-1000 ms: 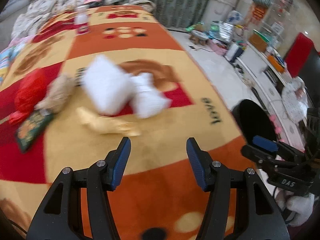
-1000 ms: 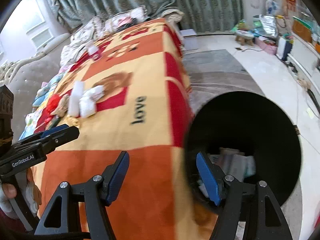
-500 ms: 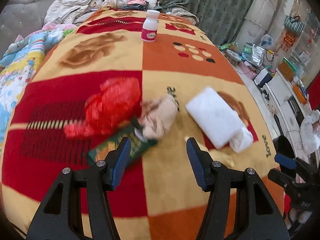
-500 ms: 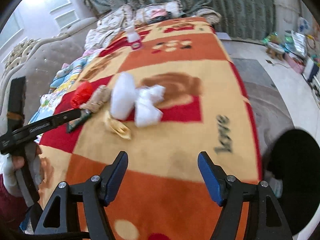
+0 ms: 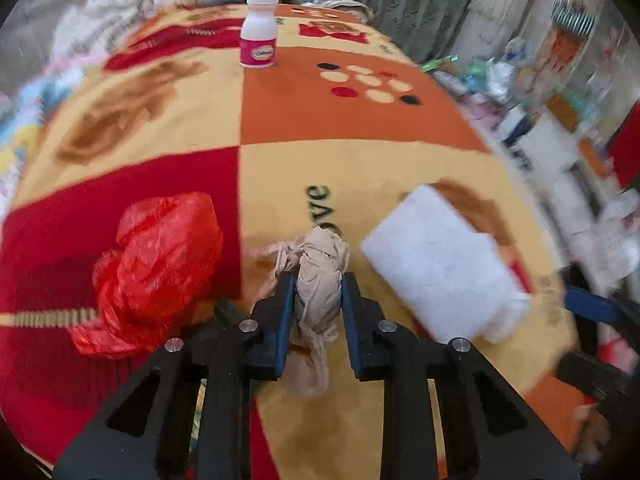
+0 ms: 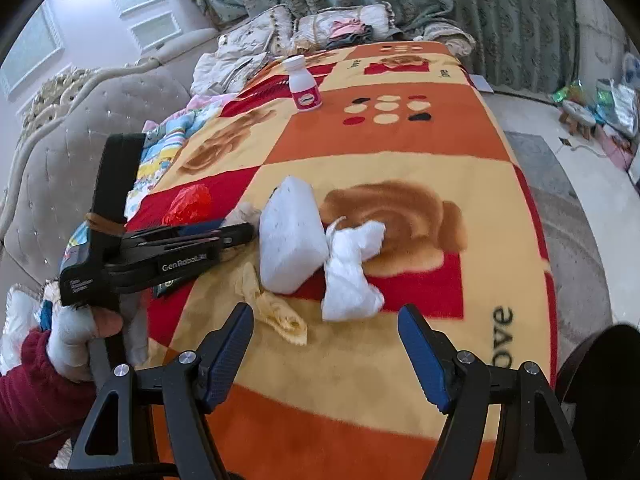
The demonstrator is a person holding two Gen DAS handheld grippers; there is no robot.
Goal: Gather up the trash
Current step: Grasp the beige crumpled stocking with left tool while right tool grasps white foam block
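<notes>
My left gripper (image 5: pixel 317 284) is shut on a beige crumpled plastic bag (image 5: pixel 320 268) lying on the patterned blanket (image 5: pixel 340 128). A red plastic bag (image 5: pixel 156 264) lies just to its left and a white foam block (image 5: pixel 440 264) to its right. In the right wrist view the left gripper (image 6: pixel 244 234) reaches in from the left beside the foam block (image 6: pixel 290 236). A crumpled white tissue (image 6: pixel 352 270) and a yellow wrapper (image 6: pixel 276 312) lie in front of my right gripper (image 6: pixel 326 344), which is open, empty and above the blanket.
A white bottle with a pink label (image 5: pixel 259 32) stands at the far end of the blanket, also in the right wrist view (image 6: pixel 305 84). A black bin's rim (image 6: pixel 600 364) shows at the lower right. A padded sofa back (image 6: pixel 60 152) runs along the left.
My left gripper moved forward and closed on the beige bag. My right gripper swung from the bin back over the blanket and stays open.
</notes>
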